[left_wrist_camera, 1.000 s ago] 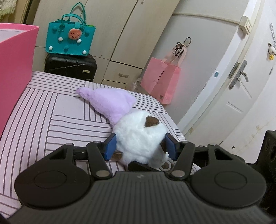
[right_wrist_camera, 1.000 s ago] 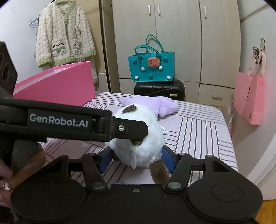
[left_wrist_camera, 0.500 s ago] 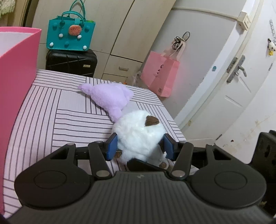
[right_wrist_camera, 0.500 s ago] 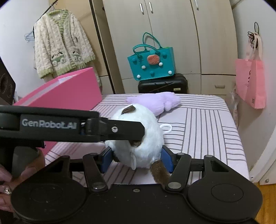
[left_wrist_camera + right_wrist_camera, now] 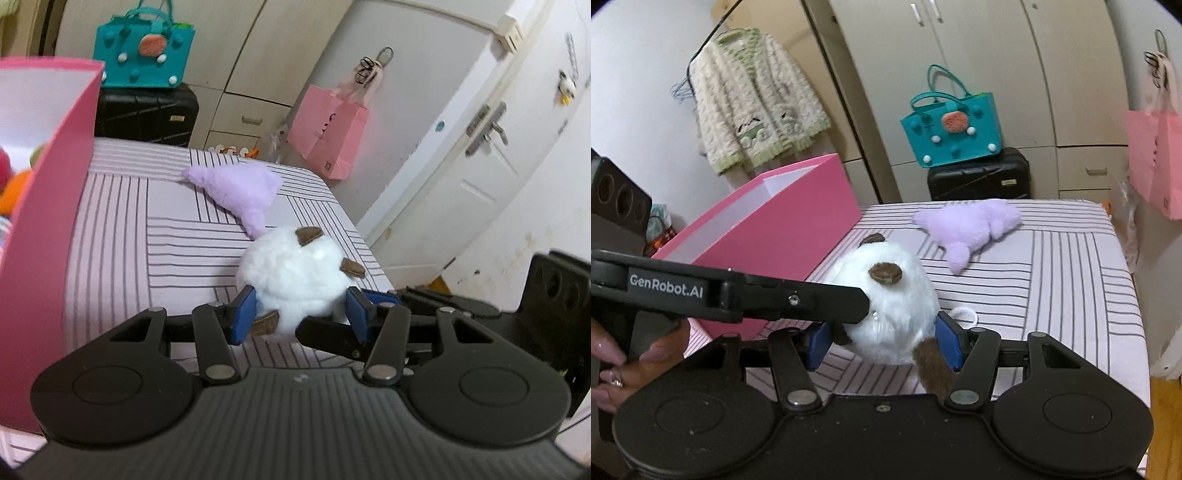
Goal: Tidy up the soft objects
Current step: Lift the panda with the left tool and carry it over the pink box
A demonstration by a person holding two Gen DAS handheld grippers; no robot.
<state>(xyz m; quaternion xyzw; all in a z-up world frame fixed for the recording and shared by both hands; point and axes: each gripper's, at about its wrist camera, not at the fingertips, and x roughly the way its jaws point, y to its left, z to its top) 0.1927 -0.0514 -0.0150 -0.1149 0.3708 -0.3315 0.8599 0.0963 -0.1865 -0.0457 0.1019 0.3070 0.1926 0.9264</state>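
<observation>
Plush toy (image 5: pixel 295 273), white and round with small brown ears and a brown tail, is held between both grippers at the same time, just above the striped bed cover (image 5: pixel 155 236) and near the open pink box (image 5: pixel 783 229). I think two grippers are used because the body is soft and wide, so one pair of pads would sink in and let it roll; with pads pressing from two crossing directions it stays steady. The left gripper (image 5: pixel 301 314) has its blue pads pushed into the fur on both sides, and its jaws have just been closing a little on the toy, about one third open. The right gripper (image 5: pixel 884 341) is a bit more than half open and also clamps the white body, with the brown tail (image 5: pixel 932 371) hanging down toward its camera. In the right wrist view the left gripper's finger (image 5: pixel 798 299) crosses in front of the toy from the left. The toy is nearly a ball, so its long axis is hard to name; the ears point up and away from the left camera, and the tail end points low, toward the right hand. A purple plush (image 5: pixel 971 225) lies flat on the bed further back, well apart. The box already contains some colourful things (image 5: pixel 14 177), so probably the toy goes there.
</observation>
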